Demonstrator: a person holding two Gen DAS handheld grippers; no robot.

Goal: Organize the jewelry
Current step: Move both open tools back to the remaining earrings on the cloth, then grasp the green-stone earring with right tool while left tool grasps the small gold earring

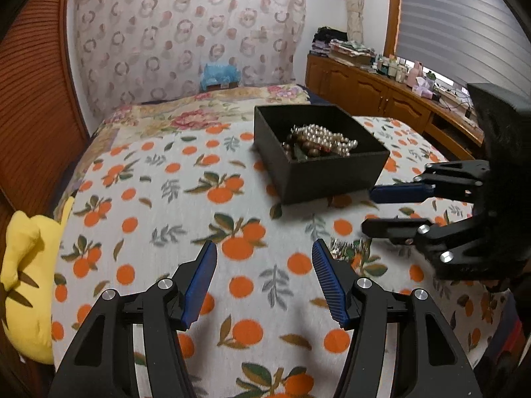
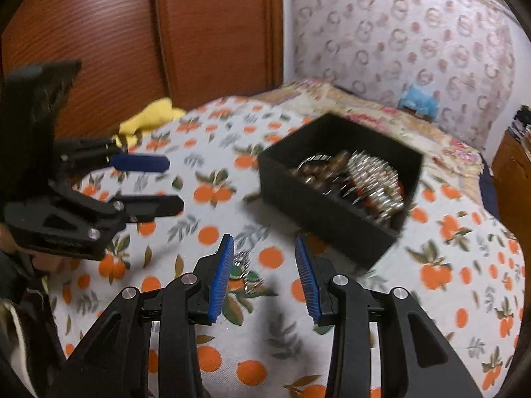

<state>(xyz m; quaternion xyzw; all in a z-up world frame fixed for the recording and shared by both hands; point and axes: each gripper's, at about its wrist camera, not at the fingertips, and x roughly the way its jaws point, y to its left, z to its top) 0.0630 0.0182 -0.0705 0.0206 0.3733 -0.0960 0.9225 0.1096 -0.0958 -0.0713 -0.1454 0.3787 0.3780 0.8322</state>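
**Both grippers open over the bed, one small jewelry piece still outside the box**

Left gripper (image 1: 264, 253): fingers apart, nothing between them, only the orange-print blanket (image 1: 159, 205) below. Right gripper (image 2: 264, 248): fingers apart too, narrower gap than the left, nothing clamped.

Black box (image 1: 318, 165) sits open on the blanket, ahead of the left gripper and slightly right. Inside: a heap of jewelry, a pearl strand (image 1: 323, 137) on top, darker brown beads (image 1: 298, 147) beside and under it. In the right wrist view the box (image 2: 332, 205) is ahead and right of the fingers, contents motion-blurred.

Loose piece: a small metallic jewelry item (image 1: 345, 247) lies on the blanket outside the box, near side, just right of the left gripper's right fingertip and just under the right gripper's lower finger. From the right wrist it shows next to the left finger pad (image 2: 244, 265), low between the fingers, not touched as far as I can tell. Too blurred to say what kind of piece.

Other: yellow plush toy (image 1: 26, 282) at the bed's left edge, wooden dresser (image 1: 381, 96) at the far right with clutter on top.
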